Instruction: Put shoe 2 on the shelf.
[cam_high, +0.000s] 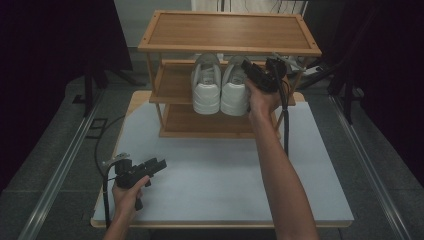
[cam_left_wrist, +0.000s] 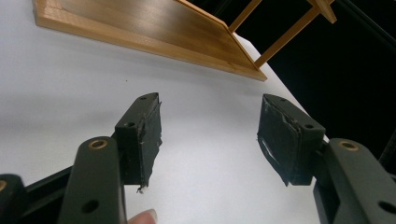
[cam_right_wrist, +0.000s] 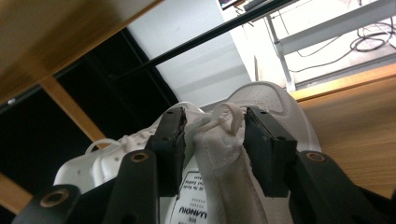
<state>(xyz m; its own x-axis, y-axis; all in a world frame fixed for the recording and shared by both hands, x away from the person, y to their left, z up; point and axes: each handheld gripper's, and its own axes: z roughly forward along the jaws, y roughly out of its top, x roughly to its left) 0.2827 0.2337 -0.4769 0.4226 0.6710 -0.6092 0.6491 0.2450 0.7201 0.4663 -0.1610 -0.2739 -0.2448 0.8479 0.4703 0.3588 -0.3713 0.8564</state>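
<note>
Centre frame, right gripper (cam_right_wrist: 212, 140) jaws part-open around right shoe's (cam_high: 234, 87) tongue (cam_right_wrist: 219, 158), no clamp; left gripper (cam_left_wrist: 210, 135) lower left, wide, empty.

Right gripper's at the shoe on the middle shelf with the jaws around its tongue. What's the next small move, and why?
Probably draw the right gripper straight back out of the right shoe. Both shoes stand side by side on the rack's middle shelf, and the jaws stand apart on either side of the tongue, seemingly not pinching it, so the placing looks done.
</note>
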